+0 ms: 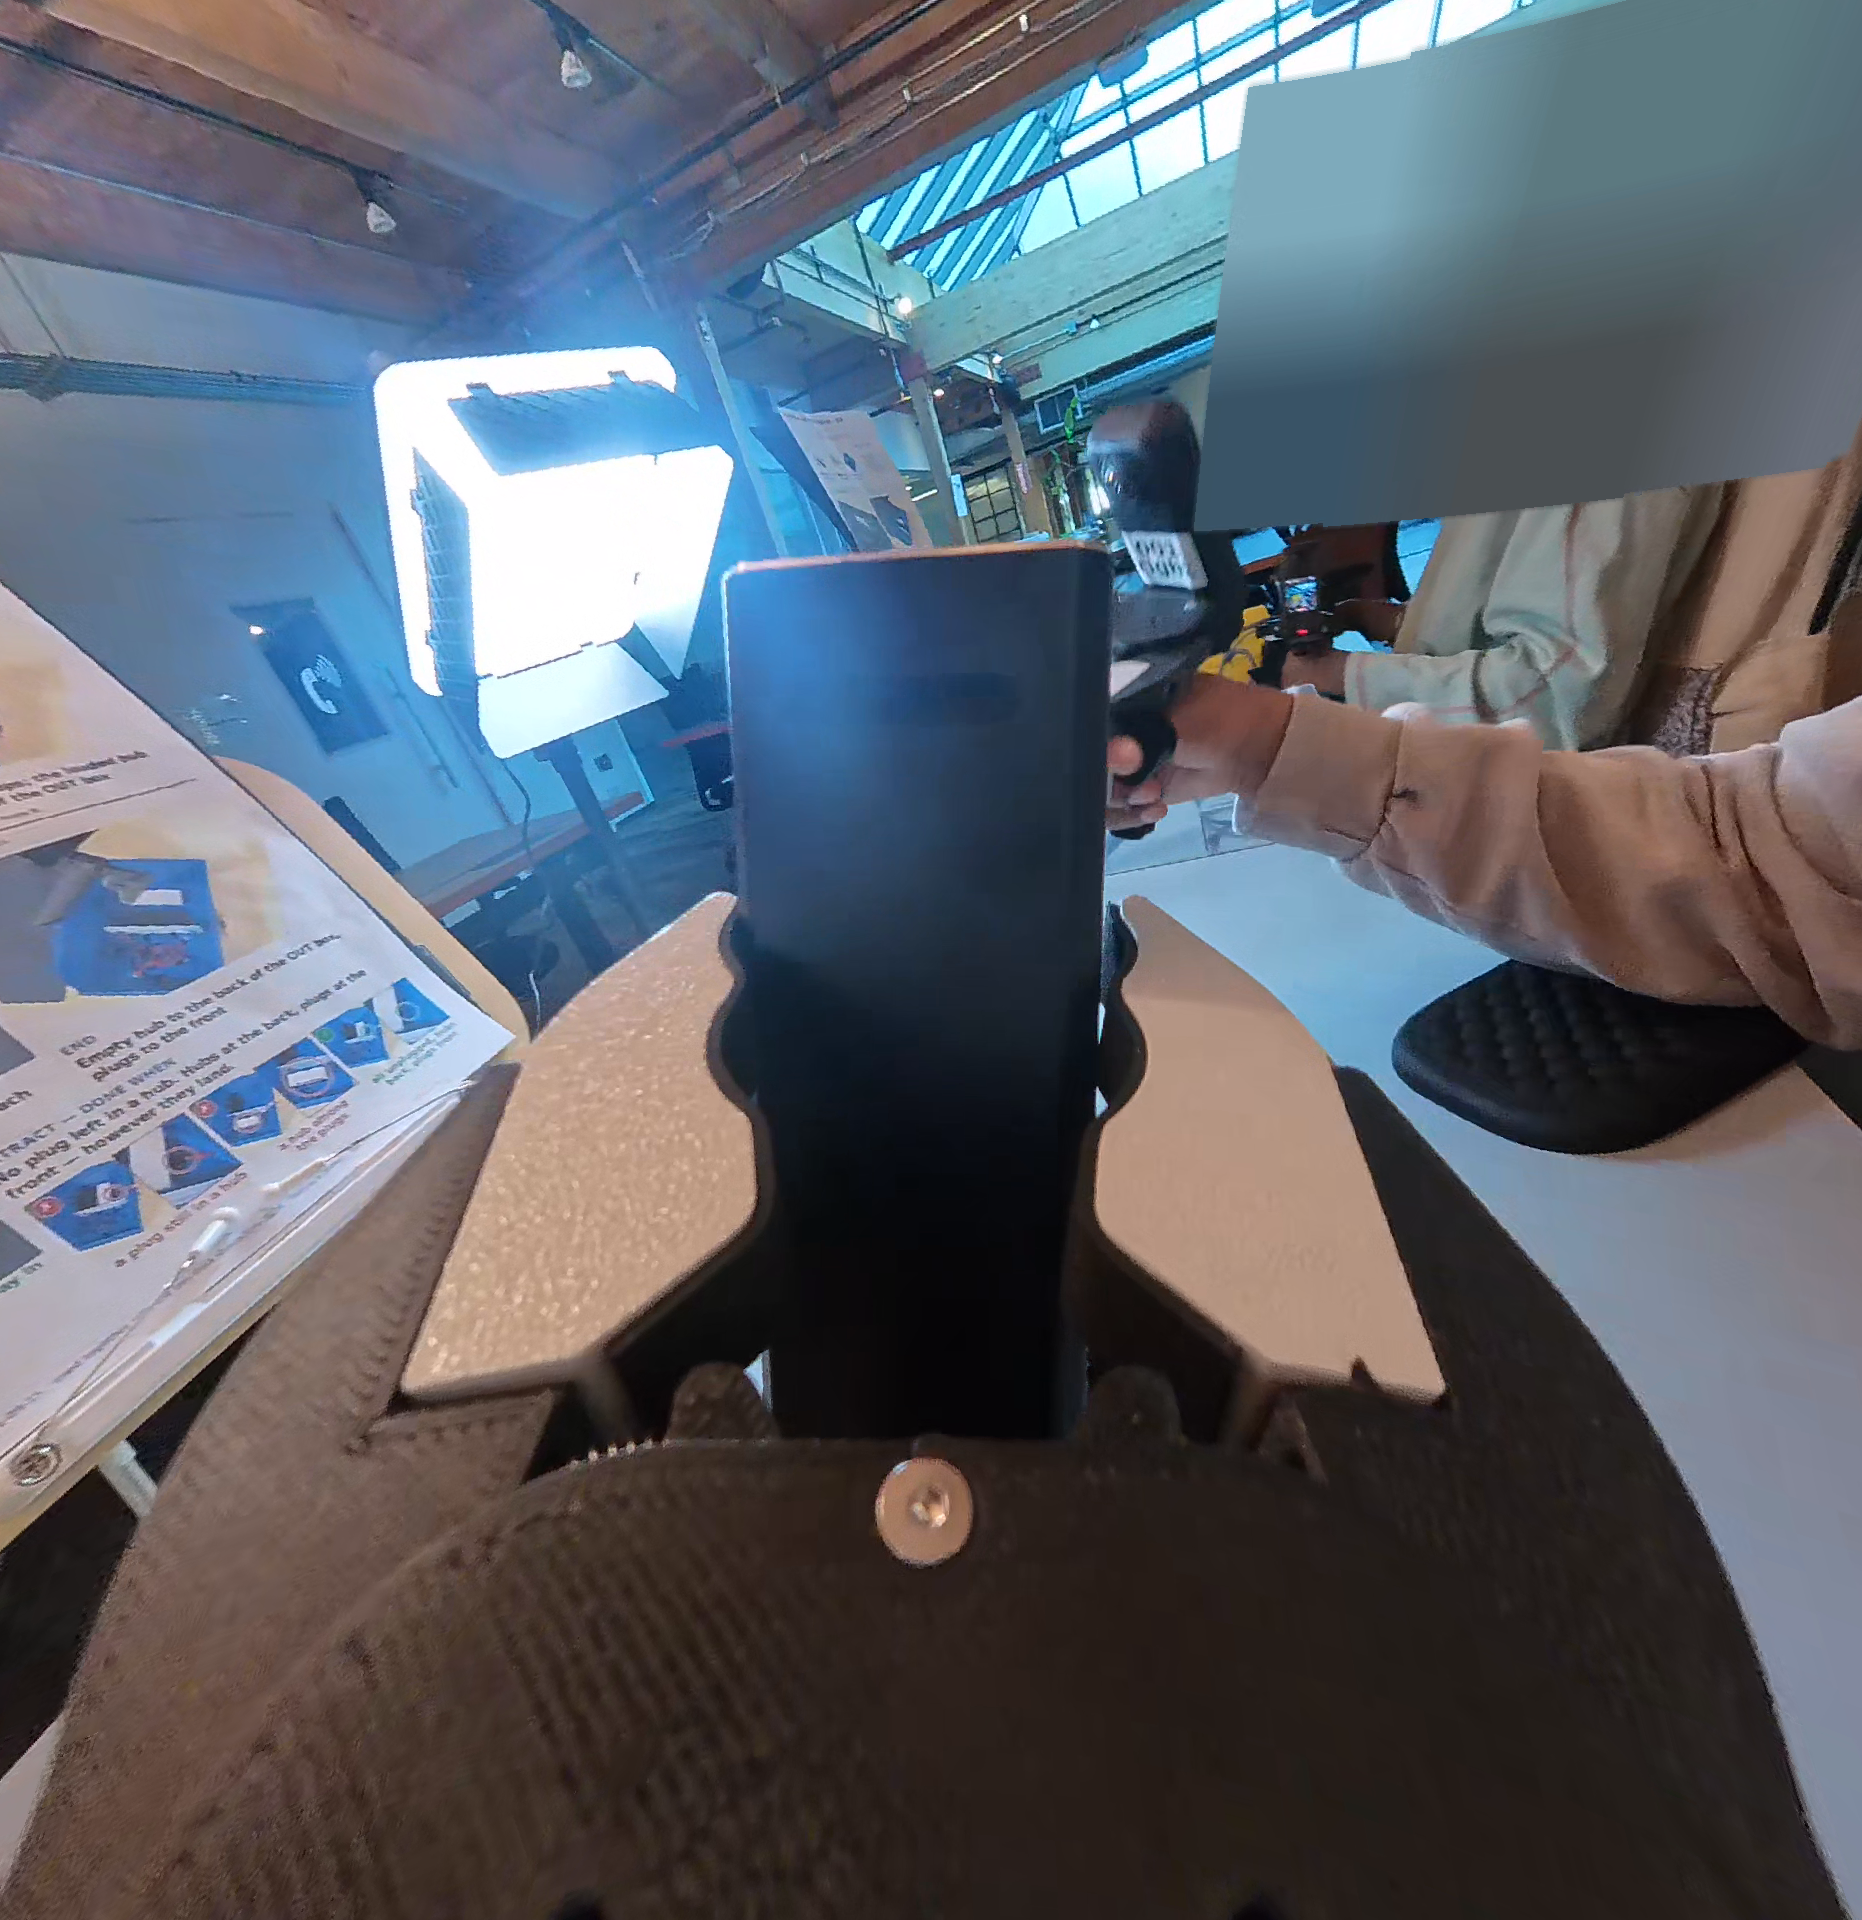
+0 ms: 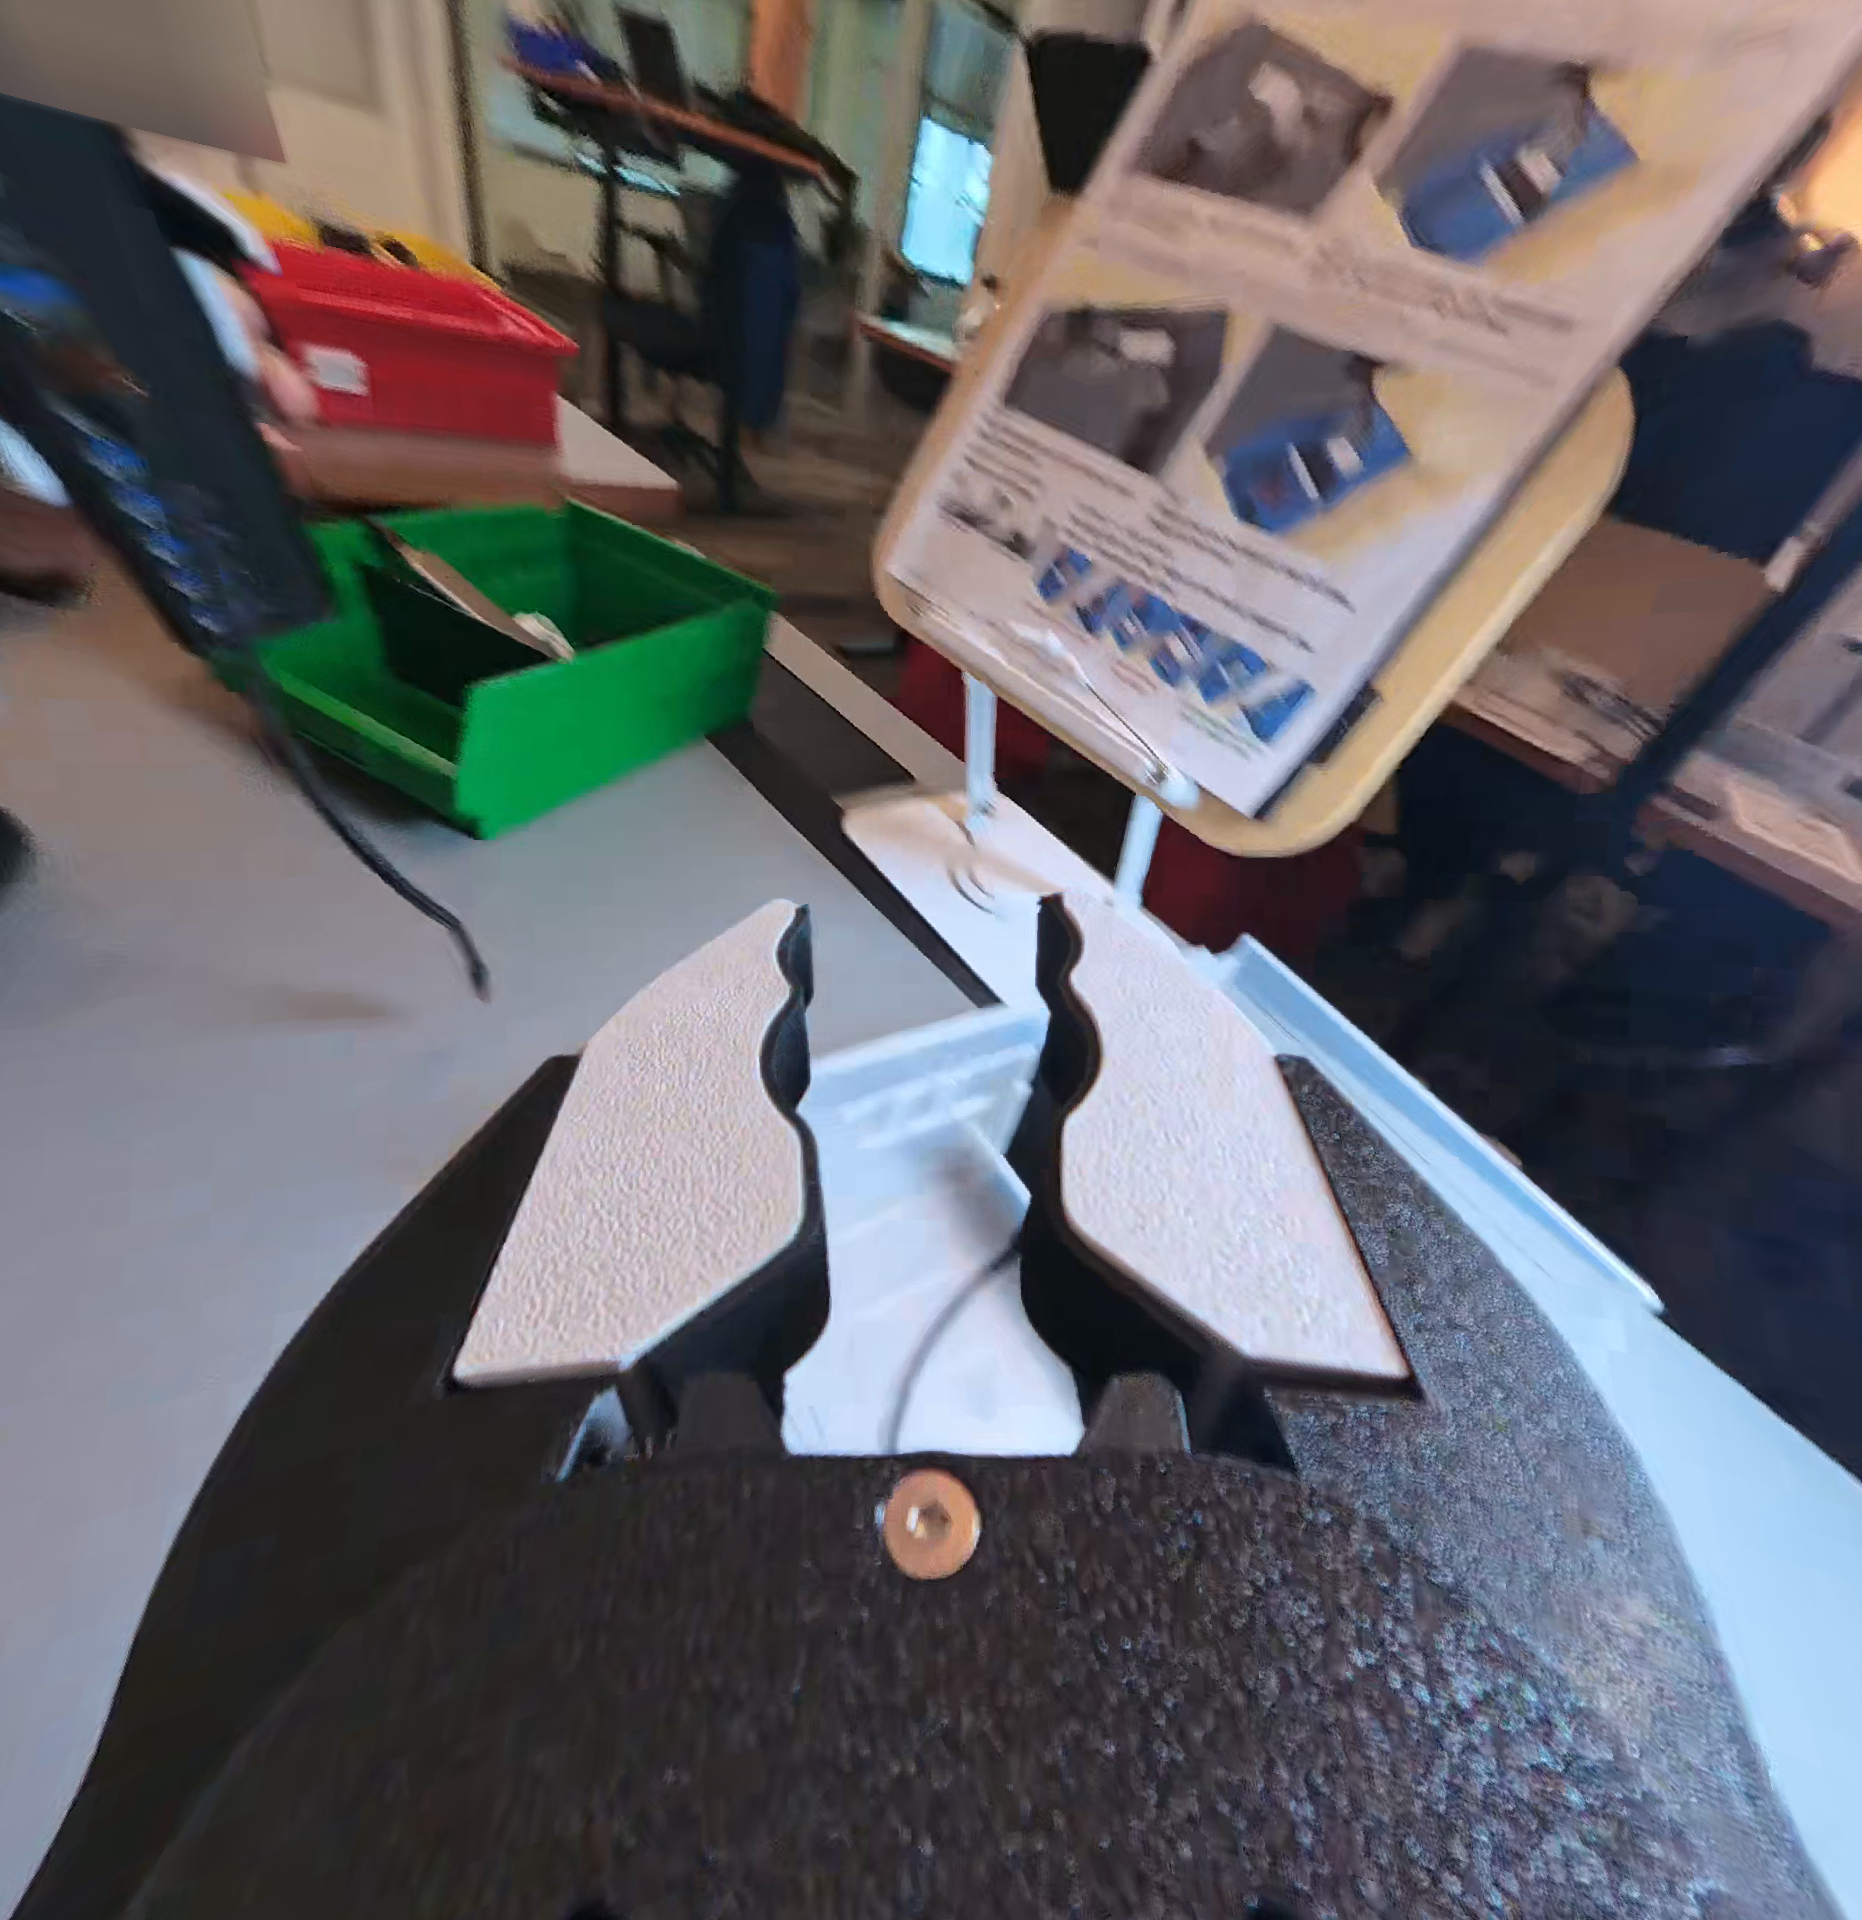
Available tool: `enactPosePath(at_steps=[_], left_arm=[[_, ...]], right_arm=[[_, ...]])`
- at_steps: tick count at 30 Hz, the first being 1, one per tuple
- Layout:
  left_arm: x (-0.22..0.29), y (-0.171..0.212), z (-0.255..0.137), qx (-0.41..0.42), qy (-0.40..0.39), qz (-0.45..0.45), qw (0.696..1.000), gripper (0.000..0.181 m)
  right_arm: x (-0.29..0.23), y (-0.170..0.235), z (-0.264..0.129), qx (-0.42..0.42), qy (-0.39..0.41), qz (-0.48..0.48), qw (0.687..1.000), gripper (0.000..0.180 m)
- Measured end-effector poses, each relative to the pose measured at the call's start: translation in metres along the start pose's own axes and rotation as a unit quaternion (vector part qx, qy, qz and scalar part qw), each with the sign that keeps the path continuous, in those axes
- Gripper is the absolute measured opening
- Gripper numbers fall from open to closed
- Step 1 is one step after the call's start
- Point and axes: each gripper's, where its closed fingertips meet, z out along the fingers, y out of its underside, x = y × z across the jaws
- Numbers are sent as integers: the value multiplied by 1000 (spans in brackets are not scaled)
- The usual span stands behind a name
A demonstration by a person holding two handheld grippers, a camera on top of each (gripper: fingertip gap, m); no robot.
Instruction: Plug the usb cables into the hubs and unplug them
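The left gripper [image 1: 919,935] was clamped on a black USB hub [image 1: 916,883], which rose upright from between its jaws, its plain back toward the camera and its top end well above the fingertips. In the right wrist view that same hub [image 2: 148,416] showed at the upper left, tilted, a row of blue ports along its face and its own black lead [image 2: 387,862] trailing down toward the grey table [image 2: 179,1143]. Nearer than the hub in that view, the right gripper [image 2: 922,935] held nothing, its jaws parted by a narrow gap over a white bin [image 2: 1270,997]; a thin black cable [image 2: 948,1320] lay in that bin below the gripper, though blur made it hard to say whether it was a USB cable or where its plug sat. Beyond the hub stood a green bin [image 2: 594,717], with a red bin [image 2: 418,343] behind that, and to the hub's right an instruction sheet on a wooden board [image 2: 1270,416]. The step in hand was probably fetching a plug, so the right gripper should take the cable by its plug body, squarely and close to the metal end, while the left turns the hub's ported face toward it and holds firm, letting the plug go in straight rather than at an angle.
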Motion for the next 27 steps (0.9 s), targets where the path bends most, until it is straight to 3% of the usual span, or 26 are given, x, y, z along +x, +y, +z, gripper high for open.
enactPosePath(at_steps=[1, 6, 11, 14, 20, 27], left_arm=[[3, 1, 2, -1, 6, 1, 1000, 65], [31, 1, 8, 17, 76, 0, 997, 65], [62, 10, 18, 1, 135, 21, 991, 66], [75, 13, 21, -4, 158, 36, 987, 66], [72, 18, 22, -22, 143, 59, 988, 65], [65, 27, 20, -64, 126, 85, 986, 64]], right_arm=[[-16, -13, 1, 16, -24, -7, 1000, 41], [-119, -48, 18, 35, -167, -72, 983, 39], [-211, -43, 41, 11, -254, -142, 957, 33], [-222, -41, 51, 5, -224, -171, 959, 21], [-216, -33, 57, -17, -180, -210, 961, 12], [-211, -30, 60, -4, -191, -203, 960, 7]])
